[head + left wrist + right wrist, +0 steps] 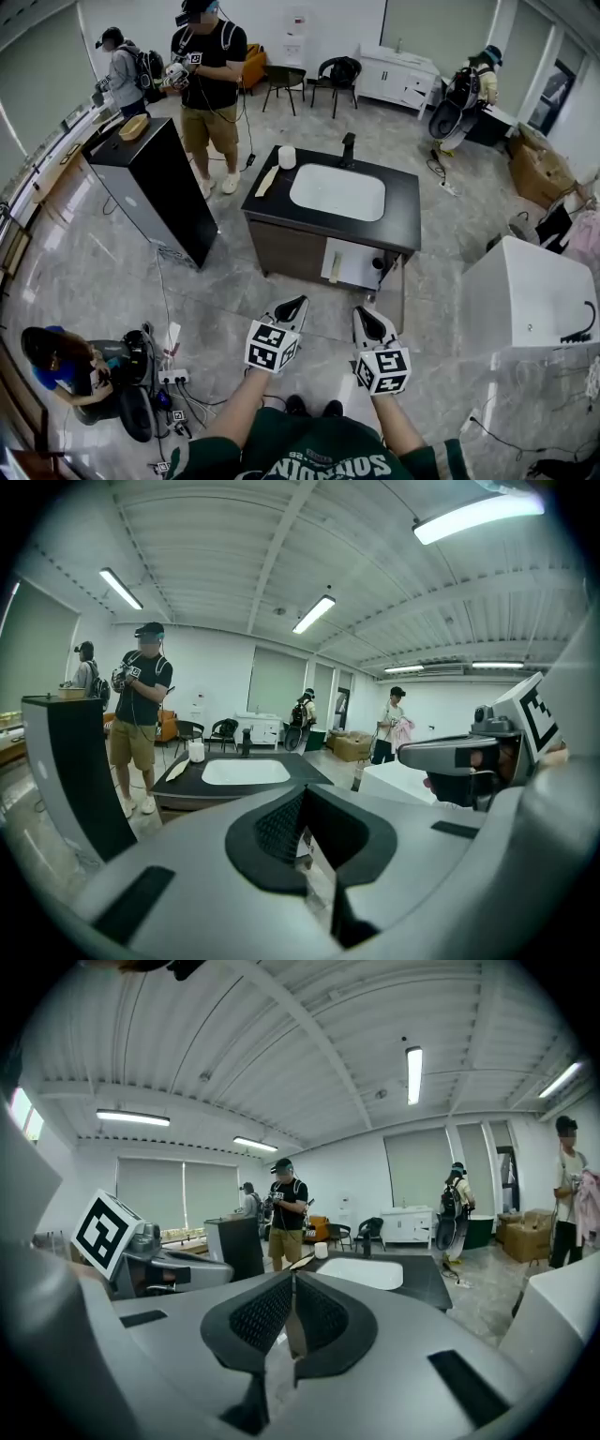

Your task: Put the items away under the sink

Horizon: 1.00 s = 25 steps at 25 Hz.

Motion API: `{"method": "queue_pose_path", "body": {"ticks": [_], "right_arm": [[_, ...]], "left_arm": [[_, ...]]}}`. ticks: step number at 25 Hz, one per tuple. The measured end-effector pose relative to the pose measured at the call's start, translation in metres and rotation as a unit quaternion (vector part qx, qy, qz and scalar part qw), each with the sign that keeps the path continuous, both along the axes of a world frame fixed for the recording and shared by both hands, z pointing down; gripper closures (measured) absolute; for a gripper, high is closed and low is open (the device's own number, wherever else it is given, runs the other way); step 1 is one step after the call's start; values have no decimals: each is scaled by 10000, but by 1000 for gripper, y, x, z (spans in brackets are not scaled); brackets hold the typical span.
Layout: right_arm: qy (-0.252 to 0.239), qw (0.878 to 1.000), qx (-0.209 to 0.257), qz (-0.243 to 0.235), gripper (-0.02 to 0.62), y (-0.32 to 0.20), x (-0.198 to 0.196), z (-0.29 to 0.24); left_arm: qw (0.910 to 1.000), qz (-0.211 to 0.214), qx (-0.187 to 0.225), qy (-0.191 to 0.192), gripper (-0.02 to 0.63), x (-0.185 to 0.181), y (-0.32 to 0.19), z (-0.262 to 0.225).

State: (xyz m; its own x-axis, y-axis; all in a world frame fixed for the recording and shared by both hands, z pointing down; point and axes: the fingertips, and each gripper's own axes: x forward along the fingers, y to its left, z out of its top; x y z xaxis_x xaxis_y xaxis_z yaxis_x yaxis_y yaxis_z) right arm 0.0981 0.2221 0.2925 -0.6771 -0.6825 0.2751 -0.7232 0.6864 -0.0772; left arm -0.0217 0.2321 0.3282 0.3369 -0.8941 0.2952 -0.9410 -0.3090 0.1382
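Facing you across the grey floor (234, 291) is the sink cabinet (403, 202), with a white basin (337, 192) set in its black top and a dark faucet (348, 148) behind the basin. At the top's far left corner stand a white cylinder (287, 157) and, just beside it, a pale flat piece (267, 181); what either one is, you cannot tell from here. Below the top, the cabinet door (401, 292) hangs open at the right. A tall black cabinet (155, 187) stands to the left, and a person (208, 75) stands beyond the sink. A white unit (525, 291) sits to the right, and cables and a power strip (173, 377) lie near your left foot. Your left gripper (298, 302) and right gripper (361, 312) are side by side, well short of the cabinet. Each has its fingers pressed together with nothing between them.
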Motion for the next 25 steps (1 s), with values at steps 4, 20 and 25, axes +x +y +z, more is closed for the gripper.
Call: {"method": "queue_pose_path", "body": {"ticks": [4,20,25], "right_arm": [[46,10000,-19,-2,552,3,-6,0],[59,9999,-146,60,552,-16,-34,16],[-4,9998,-187,107,552,-59,-52,25]], "left_arm": [[10000,-3,36,33,595,-6,2,-4],[9998,97,-97,132,595,-33,-21,13],[9999,89,-125,70,595,-55,-60,23]]}}
